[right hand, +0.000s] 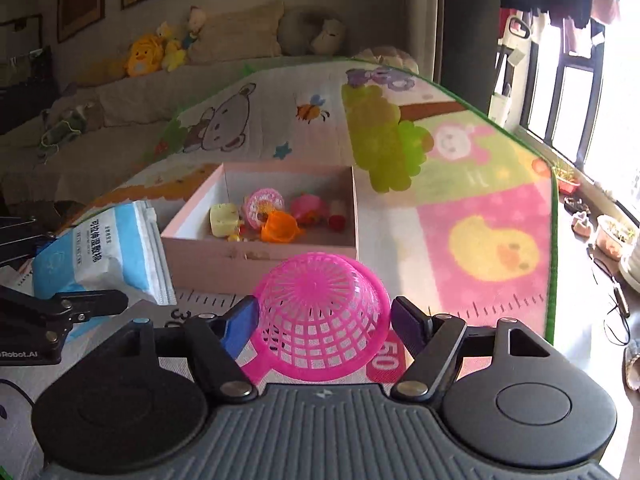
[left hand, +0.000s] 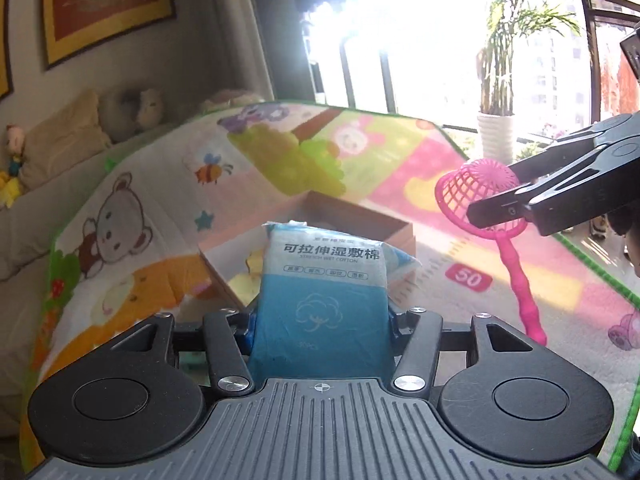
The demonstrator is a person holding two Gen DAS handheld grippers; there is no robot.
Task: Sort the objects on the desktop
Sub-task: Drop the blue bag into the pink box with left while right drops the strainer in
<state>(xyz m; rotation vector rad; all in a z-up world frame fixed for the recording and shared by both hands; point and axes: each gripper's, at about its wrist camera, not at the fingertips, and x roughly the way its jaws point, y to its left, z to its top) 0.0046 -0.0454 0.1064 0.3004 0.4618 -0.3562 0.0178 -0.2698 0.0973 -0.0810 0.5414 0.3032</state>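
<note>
Pink cardboard box (right hand: 260, 248), shallow and open-topped, is seen on the cartoon-print play mat (right hand: 480, 208), just ahead of both tools, small plastic toys (right hand: 276, 216) inside. Blue-white soft wet-cotton pack (left hand: 324, 296) is pinched by the left hand-held gripper (left hand: 320, 320). Pink plastic mesh scoop (right hand: 320, 320), handle trailing downward, sits between the spread right hand-held gripper (right hand: 324, 320) fingers; contact cannot be told.

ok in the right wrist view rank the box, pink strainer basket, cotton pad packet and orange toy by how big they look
1. box
2. pink strainer basket, though nearness to the camera inflates it
3. cotton pad packet, looking close to the basket in size, so that order is unsure
4. orange toy
</note>
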